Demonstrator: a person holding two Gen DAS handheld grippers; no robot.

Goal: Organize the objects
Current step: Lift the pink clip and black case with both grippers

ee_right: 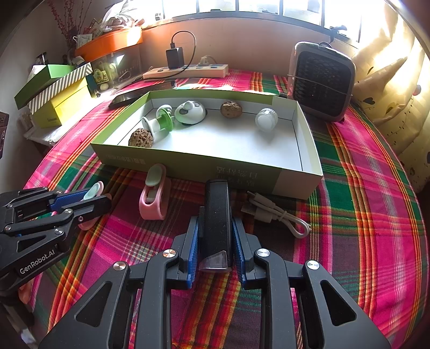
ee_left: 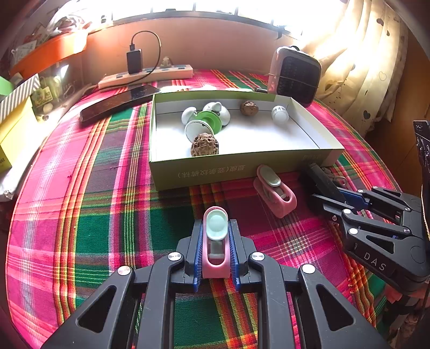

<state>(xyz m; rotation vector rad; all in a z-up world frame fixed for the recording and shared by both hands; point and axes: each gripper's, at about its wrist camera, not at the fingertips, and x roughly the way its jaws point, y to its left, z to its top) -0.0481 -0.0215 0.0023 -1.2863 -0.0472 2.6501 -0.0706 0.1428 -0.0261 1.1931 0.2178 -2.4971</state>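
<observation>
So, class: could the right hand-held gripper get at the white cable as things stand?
Probably not yet: the right hand-held gripper is shut on the black device. The white cable lies uncovered beside it.

Sunlit barred window (ee_right: 242,6), peach wall (ee_left: 215,40) below it, cream heart-print curtain (ee_left: 362,67), plaid tablecloth (ee_left: 80,214)

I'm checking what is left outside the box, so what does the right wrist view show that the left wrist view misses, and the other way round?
Only the right wrist view shows the white cable coiled on the cloth before the box, and the whole black bar in the right gripper.

Only the left wrist view shows the pink clip head-on in the left gripper.

Both show the green box, its two walnuts, and a second pink clip outside it.
</observation>
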